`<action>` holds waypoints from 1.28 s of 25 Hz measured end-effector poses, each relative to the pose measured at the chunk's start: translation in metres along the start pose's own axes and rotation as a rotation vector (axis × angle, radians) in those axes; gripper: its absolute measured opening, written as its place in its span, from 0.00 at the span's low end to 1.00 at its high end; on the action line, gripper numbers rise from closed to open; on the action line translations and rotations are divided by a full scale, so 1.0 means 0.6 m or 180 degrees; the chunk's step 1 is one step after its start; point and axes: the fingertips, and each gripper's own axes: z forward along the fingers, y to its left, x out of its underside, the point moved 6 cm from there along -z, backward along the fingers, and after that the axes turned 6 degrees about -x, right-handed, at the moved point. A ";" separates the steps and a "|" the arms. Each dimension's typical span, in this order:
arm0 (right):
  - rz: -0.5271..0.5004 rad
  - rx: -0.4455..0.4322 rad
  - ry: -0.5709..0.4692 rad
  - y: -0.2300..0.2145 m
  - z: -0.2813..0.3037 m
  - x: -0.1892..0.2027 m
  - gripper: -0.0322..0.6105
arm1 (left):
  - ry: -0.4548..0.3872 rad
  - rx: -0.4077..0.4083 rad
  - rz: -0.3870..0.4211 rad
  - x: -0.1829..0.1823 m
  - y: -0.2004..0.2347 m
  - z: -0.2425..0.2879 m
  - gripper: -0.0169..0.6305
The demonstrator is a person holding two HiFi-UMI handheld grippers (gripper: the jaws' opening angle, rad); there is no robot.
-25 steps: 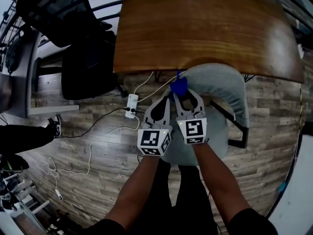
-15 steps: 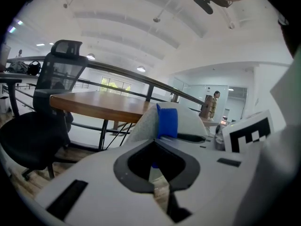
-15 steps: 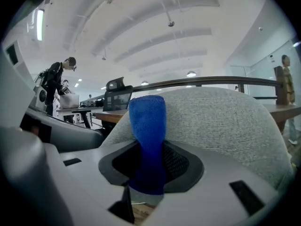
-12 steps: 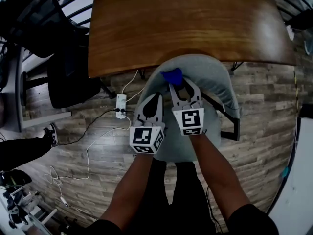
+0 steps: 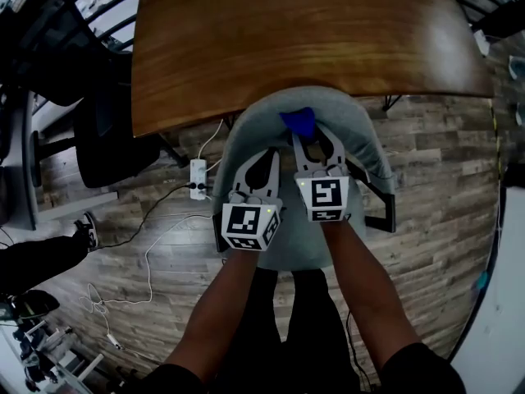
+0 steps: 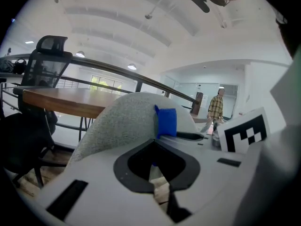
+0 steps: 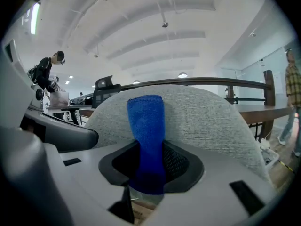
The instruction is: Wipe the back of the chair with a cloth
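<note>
The left gripper hovers over the grey chair's back, its jaws drawn together with nothing between them. Just beside it, at its 3 o'clock, the right gripper is clamped on a blue cloth. The cloth sticks out toward 12 o'clock and lies against the top edge of the chair's back. The wooden bench spans the 12 o'clock side of the chair.

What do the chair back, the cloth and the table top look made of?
Chair back: grey woven fabric upholstery, matte, by its speckled weave. Cloth: blue, fuzzy nap, probably microfibre. Table top: brown wood or veneer, light sheen, streaked grain.
</note>
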 end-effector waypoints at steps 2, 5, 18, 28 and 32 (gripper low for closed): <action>0.0012 0.0082 0.0014 -0.019 -0.010 0.007 0.26 | 0.0003 0.0040 0.0020 0.001 -0.012 0.009 0.03; 0.0004 0.0178 0.0036 -0.044 -0.024 0.015 0.26 | 0.0017 0.0112 0.0053 0.003 -0.033 0.024 0.03; 0.0069 0.0415 0.0099 -0.101 -0.084 0.030 0.26 | 0.0092 0.0413 0.0129 0.005 -0.119 0.056 0.03; 0.0147 0.0658 0.0166 -0.119 -0.113 0.035 0.26 | 0.0183 0.0520 0.0180 0.016 -0.137 0.053 0.03; 0.0166 0.0739 0.0207 -0.129 -0.124 0.037 0.26 | 0.0195 0.0529 0.0189 0.015 -0.133 0.050 0.03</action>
